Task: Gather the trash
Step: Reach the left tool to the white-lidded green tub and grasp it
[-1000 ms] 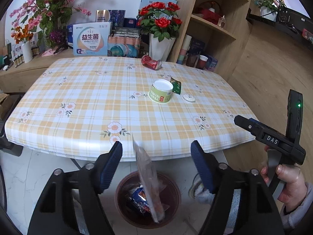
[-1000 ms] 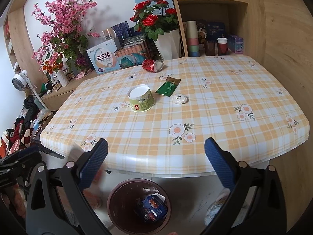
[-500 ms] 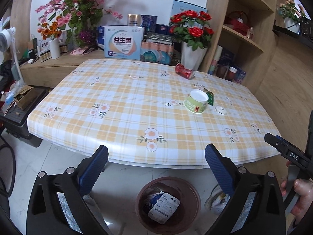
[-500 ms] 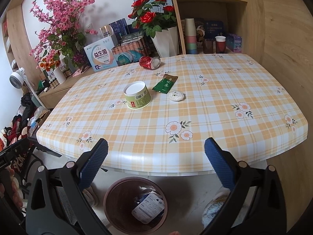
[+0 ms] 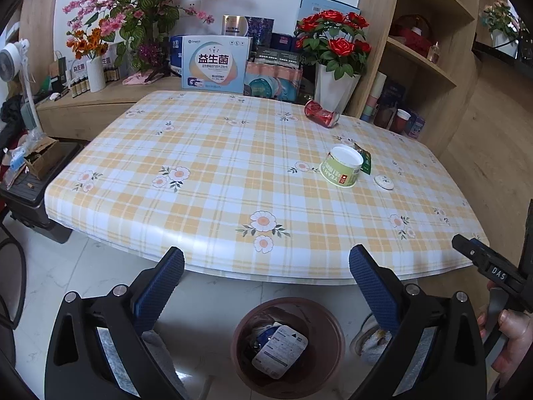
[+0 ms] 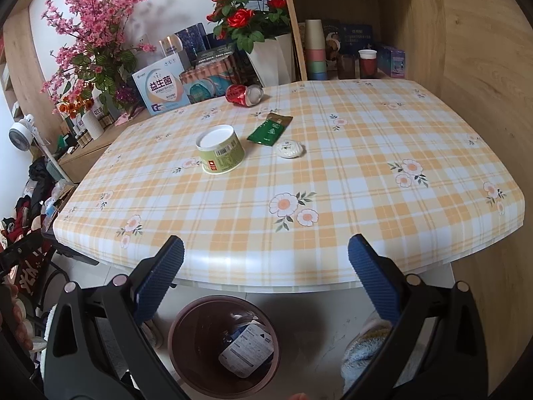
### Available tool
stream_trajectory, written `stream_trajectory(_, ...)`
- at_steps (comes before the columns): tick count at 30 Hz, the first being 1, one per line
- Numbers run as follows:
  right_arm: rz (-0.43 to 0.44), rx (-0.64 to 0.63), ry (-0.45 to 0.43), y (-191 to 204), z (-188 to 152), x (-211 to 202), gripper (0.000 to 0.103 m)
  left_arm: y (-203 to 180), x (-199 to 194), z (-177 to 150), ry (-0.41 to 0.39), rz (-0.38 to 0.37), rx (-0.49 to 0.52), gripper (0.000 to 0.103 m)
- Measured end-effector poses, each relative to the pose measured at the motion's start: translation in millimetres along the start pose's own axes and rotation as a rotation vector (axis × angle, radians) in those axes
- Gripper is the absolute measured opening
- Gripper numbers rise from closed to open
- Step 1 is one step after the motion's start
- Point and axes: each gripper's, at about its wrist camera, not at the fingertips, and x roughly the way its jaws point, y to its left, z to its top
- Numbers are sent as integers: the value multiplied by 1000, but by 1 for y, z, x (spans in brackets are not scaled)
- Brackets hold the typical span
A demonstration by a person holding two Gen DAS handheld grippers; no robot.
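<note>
A brown trash bin [image 5: 288,343] stands on the floor under the table's near edge, with wrappers inside; it also shows in the right wrist view [image 6: 223,343]. On the plaid table lie a green paper cup [image 5: 341,166] [image 6: 220,149], a red can on its side [image 5: 320,114] [image 6: 244,95], a green sachet [image 6: 269,128] and a small white lid [image 6: 289,149]. My left gripper [image 5: 266,283] is open and empty above the bin. My right gripper [image 6: 266,276] is open and empty, also above the bin.
A white vase of red roses [image 5: 334,66], boxes [image 5: 215,63] and pink flowers [image 5: 133,10] stand behind the table. Wooden shelves [image 5: 429,60] rise at the right. The hand holding the right gripper shows at the left view's right edge [image 5: 506,313].
The wrapper that hung between the left fingers has dropped into the bin. The left gripper has opened wider and pulled back to the left. The right gripper has barely moved.
</note>
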Motion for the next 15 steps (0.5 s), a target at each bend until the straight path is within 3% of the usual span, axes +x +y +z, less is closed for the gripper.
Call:
stream_trajectory(9,-12,14,-4,-14,7,16,97,-22,30,16,33,-74,30,97)
stream_trajectory(15,-23,29,15,-30,23,37,97,-49,71,40,40,-105,111,97)
